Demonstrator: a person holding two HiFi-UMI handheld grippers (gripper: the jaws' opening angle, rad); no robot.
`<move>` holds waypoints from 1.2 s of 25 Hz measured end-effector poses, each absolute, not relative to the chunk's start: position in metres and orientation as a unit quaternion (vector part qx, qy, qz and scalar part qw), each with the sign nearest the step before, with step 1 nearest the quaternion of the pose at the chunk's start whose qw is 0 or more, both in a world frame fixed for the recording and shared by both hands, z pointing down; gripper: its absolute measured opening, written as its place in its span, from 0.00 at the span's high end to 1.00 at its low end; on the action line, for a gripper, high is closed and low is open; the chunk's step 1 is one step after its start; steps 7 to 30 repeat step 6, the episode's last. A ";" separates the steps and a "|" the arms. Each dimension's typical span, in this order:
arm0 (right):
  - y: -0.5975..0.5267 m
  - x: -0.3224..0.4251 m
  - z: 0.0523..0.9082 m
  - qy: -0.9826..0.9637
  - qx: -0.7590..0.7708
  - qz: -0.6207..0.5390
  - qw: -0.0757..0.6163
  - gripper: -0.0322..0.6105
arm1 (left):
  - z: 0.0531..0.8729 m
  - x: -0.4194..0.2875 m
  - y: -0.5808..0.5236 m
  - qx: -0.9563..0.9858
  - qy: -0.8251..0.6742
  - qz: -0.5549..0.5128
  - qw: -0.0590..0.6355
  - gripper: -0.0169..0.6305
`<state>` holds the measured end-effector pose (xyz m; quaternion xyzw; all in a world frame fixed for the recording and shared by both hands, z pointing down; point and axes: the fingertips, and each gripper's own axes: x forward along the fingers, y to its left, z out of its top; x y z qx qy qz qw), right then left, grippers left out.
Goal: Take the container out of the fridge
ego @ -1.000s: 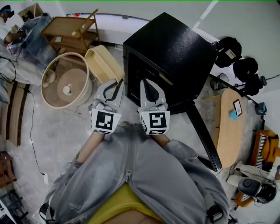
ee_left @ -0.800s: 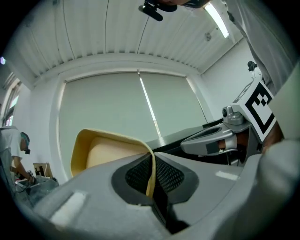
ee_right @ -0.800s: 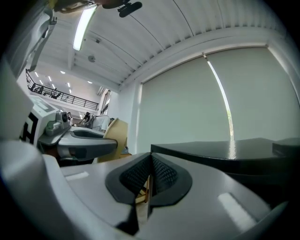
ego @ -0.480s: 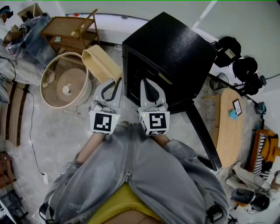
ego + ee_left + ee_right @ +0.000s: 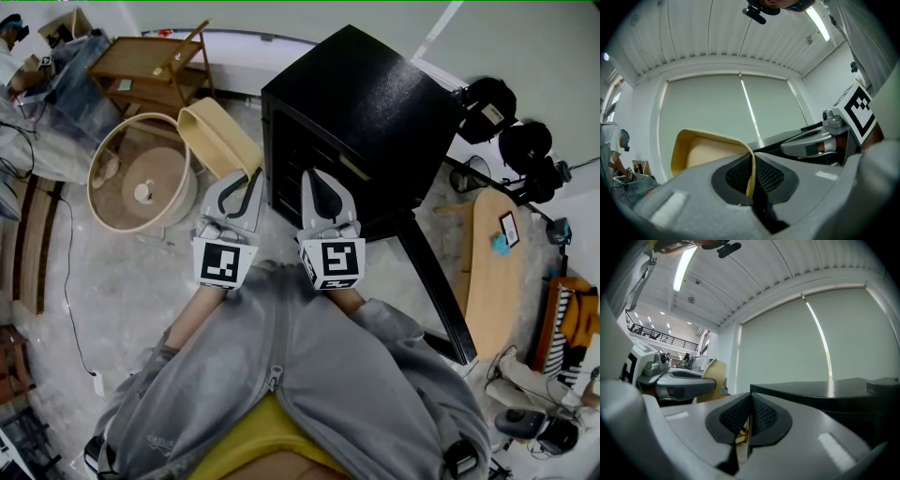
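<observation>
The black fridge (image 5: 361,112) stands ahead of me with its door (image 5: 433,286) swung open to the right. A cream, thin-walled container (image 5: 217,134) is outside it, to the fridge's left. My left gripper (image 5: 249,175) is shut on its rim. In the left gripper view the container's (image 5: 701,152) edge runs down between the closed pads of the left gripper (image 5: 751,161). My right gripper (image 5: 314,178) hovers in front of the fridge opening, shut and empty. In the right gripper view the right gripper's (image 5: 749,401) pads meet, with the fridge top (image 5: 825,392) behind.
A round wooden tub (image 5: 141,183) and a tipped wooden rack (image 5: 150,66) lie on the floor at the left. An oval wooden table (image 5: 492,267) and black gear (image 5: 511,127) stand right of the open door. A cable (image 5: 70,309) trails across the floor.
The container in my left gripper has shifted a little to the left, away from the fridge. Both grippers have stayed almost in place.
</observation>
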<state>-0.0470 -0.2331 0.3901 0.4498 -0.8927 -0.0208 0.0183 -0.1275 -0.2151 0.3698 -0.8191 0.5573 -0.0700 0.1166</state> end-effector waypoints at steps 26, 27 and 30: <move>-0.233 -0.047 0.389 -0.893 0.450 -0.018 0.016 0.95 | 0.367 -0.126 -0.214 -0.822 0.553 -0.070 0.117 0.95; -0.233 -0.047 0.389 -0.893 0.450 -0.018 0.016 0.95 | 0.367 -0.126 -0.214 -0.822 0.553 -0.070 0.117 0.95; -0.233 -0.047 0.389 -0.893 0.450 -0.018 0.016 0.95 | 0.367 -0.126 -0.214 -0.822 0.553 -0.070 0.117 0.95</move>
